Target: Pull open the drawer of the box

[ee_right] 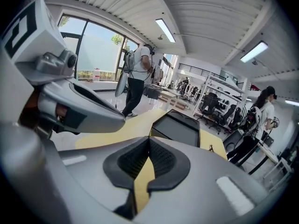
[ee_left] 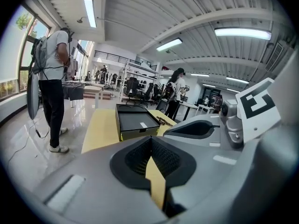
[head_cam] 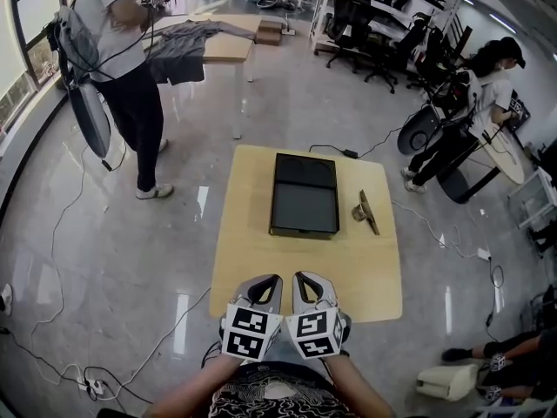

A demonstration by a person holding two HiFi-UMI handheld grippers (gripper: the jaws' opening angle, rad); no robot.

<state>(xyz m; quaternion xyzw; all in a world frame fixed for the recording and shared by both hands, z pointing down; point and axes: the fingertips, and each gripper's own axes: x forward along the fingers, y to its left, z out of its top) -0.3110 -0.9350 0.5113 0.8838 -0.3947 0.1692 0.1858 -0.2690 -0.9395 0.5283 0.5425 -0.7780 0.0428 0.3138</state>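
- Left tool: jaws clenched, tips meeting, nothing between them; only bare tabletop shows past the pads.
- Right tool: jaws clenched as well, holding nothing.
- The two tools sit side by side and almost touch, over the near edge of the tabletop. Both point toward the box and angle down a bit.
- Each marker cube faces the head camera. The person's forearms enter from the bottom of the head view.
- Box: black, flat, rectangular, lying around the middle of the light wood tabletop with a short end toward the tools.
- The box is well apart from both tools, with no contact.
- The box outline reads as one plain rectangle and its near face looks flush. The drawer seam or handle is too small to make out.
- Small brass-coloured object lies on the tabletop just right of the box and does not touch it.
- Standing person in a white top and dark trousers is on the floor to the far left of the tabletop.
- Second person stands at the far right, near a desk.
- Another table further back has a grey cloth draped over it.
- Cables trail over the glossy floor, and office chairs stand at the back.
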